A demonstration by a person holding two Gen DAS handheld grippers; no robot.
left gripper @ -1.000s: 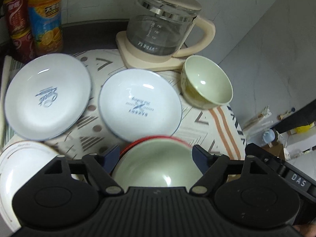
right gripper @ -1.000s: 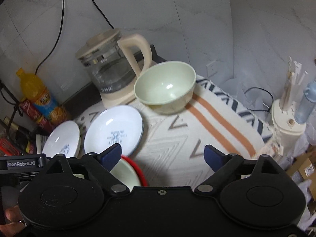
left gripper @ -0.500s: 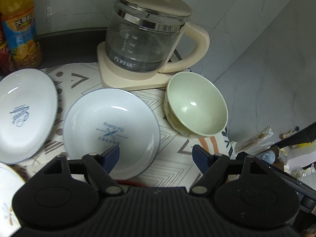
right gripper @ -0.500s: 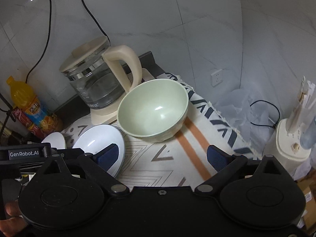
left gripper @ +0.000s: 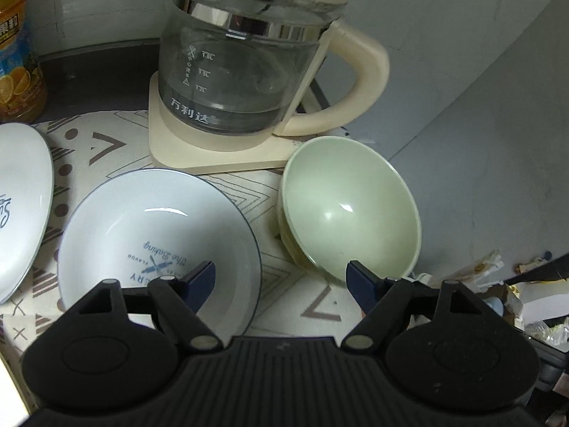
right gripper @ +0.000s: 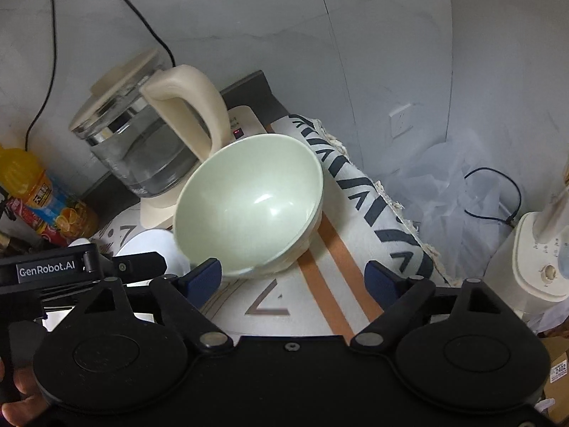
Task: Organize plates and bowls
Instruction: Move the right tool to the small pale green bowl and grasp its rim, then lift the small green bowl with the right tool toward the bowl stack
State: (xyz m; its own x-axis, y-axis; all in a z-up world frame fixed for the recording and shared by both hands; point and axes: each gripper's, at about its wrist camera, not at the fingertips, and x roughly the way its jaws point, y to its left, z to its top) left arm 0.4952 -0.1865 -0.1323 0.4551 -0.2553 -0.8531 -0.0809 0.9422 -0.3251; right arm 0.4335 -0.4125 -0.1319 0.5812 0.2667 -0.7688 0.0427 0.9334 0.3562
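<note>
Blue-padded jaws of the left gripper (left gripper: 281, 279) stand wide and empty above the patterned cloth (left gripper: 320, 306), between the white plate (left gripper: 156, 242) and the green bowl (left gripper: 348, 206). The right gripper (right gripper: 293, 277), also empty, has just been narrowing its jaws; the green bowl sits just ahead, beside the glass kettle (right gripper: 142, 149).

Ahead of you: pale green bowl (right gripper: 249, 203) on patterned cloth (right gripper: 330, 270), beside glass kettle (right gripper: 142, 142). Your right gripper (right gripper: 293, 277), jaws just narrowing, holds nothing.
</note>
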